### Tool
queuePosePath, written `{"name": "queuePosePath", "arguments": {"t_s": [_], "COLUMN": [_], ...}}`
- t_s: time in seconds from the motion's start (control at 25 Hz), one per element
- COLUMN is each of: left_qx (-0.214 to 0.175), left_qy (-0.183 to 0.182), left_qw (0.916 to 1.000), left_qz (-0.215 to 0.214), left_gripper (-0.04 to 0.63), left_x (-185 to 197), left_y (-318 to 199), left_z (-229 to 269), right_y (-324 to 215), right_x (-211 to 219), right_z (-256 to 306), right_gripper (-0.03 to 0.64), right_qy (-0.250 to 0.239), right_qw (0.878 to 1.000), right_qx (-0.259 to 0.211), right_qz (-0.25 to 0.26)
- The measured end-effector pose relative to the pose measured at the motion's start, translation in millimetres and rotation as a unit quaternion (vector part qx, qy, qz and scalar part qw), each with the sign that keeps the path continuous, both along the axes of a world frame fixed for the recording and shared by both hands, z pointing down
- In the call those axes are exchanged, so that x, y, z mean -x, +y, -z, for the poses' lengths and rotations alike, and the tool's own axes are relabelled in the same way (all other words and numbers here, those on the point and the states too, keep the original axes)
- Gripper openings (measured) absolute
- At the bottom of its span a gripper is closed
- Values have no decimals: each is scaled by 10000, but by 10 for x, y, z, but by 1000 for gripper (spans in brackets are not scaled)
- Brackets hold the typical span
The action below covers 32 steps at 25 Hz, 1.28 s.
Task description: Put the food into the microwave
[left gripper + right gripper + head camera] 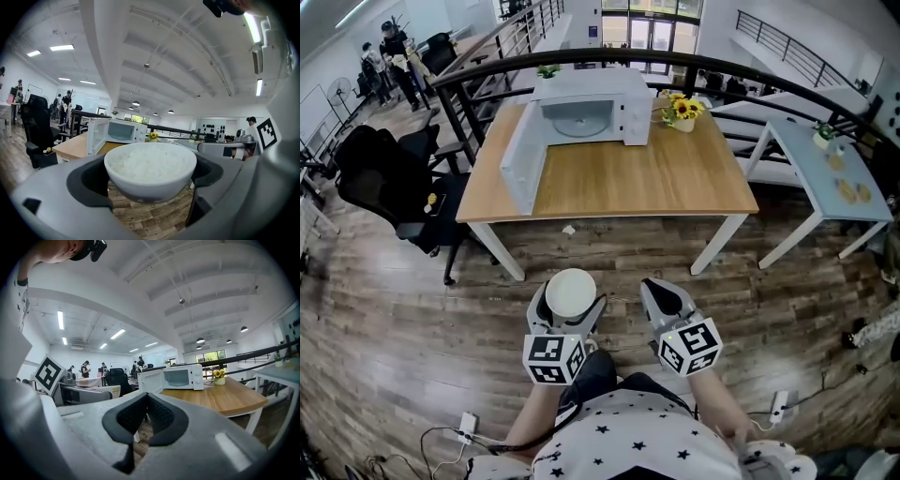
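1. One wooden table (675,178) stands ahead on the plank floor (384,319); both grippers are well short of it, over the floor.
2. One white microwave (592,108) sits at the table's far edge; its door (523,155) is swung wide to the left; the turntable shows inside.
3. Left gripper (149,178): jaws spread wide and clamped on the sides of a white bowl (570,292), which is held upright.
4. Right gripper (147,413): jaws pressed together with nothing between them; it is level with the left gripper and just beside it.
5. Bowl: filled with white rice (149,161); the jaws hide part of its lower wall, and its base cannot be made out.
6. Sunflowers (682,111) stand just right of the microwave; their pot is too small to make out.
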<state>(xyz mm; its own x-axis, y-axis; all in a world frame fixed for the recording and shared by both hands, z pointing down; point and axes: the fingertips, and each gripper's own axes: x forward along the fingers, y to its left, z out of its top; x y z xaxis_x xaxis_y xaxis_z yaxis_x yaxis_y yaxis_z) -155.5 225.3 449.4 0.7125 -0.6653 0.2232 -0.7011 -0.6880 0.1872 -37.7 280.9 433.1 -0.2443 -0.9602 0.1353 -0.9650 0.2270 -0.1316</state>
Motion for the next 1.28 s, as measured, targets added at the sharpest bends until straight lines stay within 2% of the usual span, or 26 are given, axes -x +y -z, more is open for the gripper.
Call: {"name": "queuePosePath", "arguments": {"t_s": [0.52, 1.28], "left_qx": [6, -28], "left_qy": [134, 210], "left_qw": [9999, 9995], "left_qz": [-13, -231], "left_gripper": [489, 489], "left_x": [-202, -705], "left_y": [-500, -2032], "left_z": [-23, 111], "right_y": [-476, -2045], "right_x": [-147, -522], "right_z": [-142, 66], "right_gripper": [5, 5], "right_qy": [20, 133], "right_qw": [9999, 9998], "right_qx": [117, 21], "right_qz": [-23, -131]}}
